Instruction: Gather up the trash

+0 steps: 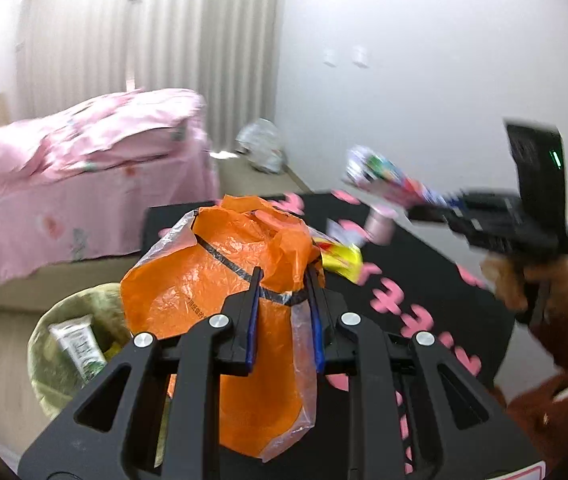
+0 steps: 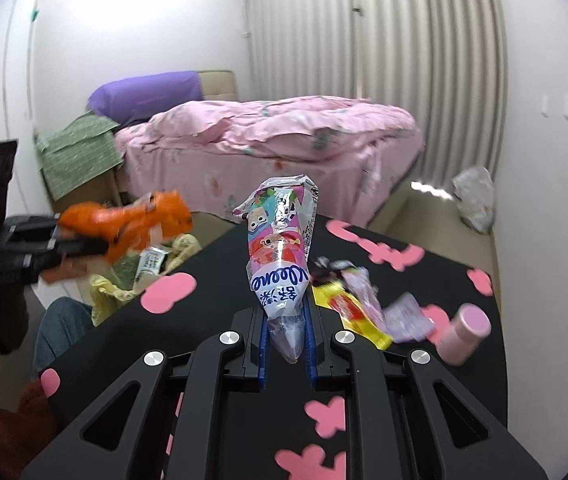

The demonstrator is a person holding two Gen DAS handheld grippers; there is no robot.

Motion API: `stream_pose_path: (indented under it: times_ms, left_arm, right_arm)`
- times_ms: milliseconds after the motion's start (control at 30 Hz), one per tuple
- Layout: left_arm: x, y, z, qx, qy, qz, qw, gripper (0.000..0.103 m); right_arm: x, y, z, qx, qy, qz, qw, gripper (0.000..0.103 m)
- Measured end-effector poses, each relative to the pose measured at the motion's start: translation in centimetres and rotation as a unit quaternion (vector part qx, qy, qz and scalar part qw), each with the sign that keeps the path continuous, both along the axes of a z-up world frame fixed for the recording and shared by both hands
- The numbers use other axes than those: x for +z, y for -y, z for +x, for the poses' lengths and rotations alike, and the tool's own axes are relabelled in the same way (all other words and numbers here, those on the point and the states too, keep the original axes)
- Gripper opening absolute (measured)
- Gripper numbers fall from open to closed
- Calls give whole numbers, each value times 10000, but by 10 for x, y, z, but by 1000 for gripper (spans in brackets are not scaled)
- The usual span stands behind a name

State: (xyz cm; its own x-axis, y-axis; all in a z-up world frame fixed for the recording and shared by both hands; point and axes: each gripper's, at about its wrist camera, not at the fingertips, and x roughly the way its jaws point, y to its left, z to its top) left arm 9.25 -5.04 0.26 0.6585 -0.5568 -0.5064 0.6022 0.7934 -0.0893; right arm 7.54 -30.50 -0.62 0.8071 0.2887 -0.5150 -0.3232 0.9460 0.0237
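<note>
My left gripper is shut on an orange plastic wrapper and holds it in the air beside the table's left edge, above a trash bin lined with a pale green bag. My right gripper is shut on a colourful cone-shaped snack wrapper, held above the black table. The left wrist view shows the right gripper with that wrapper. The right wrist view shows the left gripper with the orange wrapper over the bin.
On the black table with pink shapes lie a yellow wrapper, a purple wrapper and a pink bottle. A tube lies in the bin. A pink bed stands behind. A crumpled bag lies by the wall.
</note>
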Motion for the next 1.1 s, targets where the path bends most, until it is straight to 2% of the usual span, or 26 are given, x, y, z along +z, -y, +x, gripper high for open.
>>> stream_pose_path:
  times_ms: [167, 267, 367, 533, 633, 667, 733, 867, 1000, 1100]
  left_arm:
    - [2, -56, 31, 668, -133, -616, 9958, 19]
    - [-4, -93, 53, 1079, -225, -1014, 9887, 20]
    - [-25, -122, 78, 1393, -577, -1236, 9808, 20]
    - [-80, -148, 113, 1694, -1186, -1129, 9718, 20]
    - [-119, -162, 129, 2095, -1723, -855, 9587, 20]
    - [-131, -167, 131, 2188, -1898, -823, 9536, 20]
    - [-147, -176, 126, 2197, -2091, -881, 9488, 20]
    - [-151, -184, 118, 2245, -2035, -760, 9500, 20]
    - [-153, -192, 113, 2230, -2075, -876, 9484, 20]
    - [-154, -193, 111, 2058, -2071, -949, 9517, 24]
  right_arm:
    - [4, -37, 22, 423, -36, -222, 9989, 15]
    - [4, -63, 36, 701, -44, -425, 9966, 15]
    - [0, -89, 56, 998, -119, -497, 9937, 15]
    - [-16, -143, 105, 1571, -519, -447, 9852, 15]
    - [-34, -179, 137, 1918, -936, -350, 9763, 15]
    - [-40, -189, 146, 2008, -1073, -312, 9732, 15]
    - [-54, -215, 165, 2204, -1357, -294, 9655, 15]
    - [-82, -259, 195, 2483, -1877, -354, 9497, 15]
    - [-113, -285, 219, 2482, -2362, -529, 9380, 15]
    - [-124, -292, 224, 2446, -2442, -750, 9354, 15]
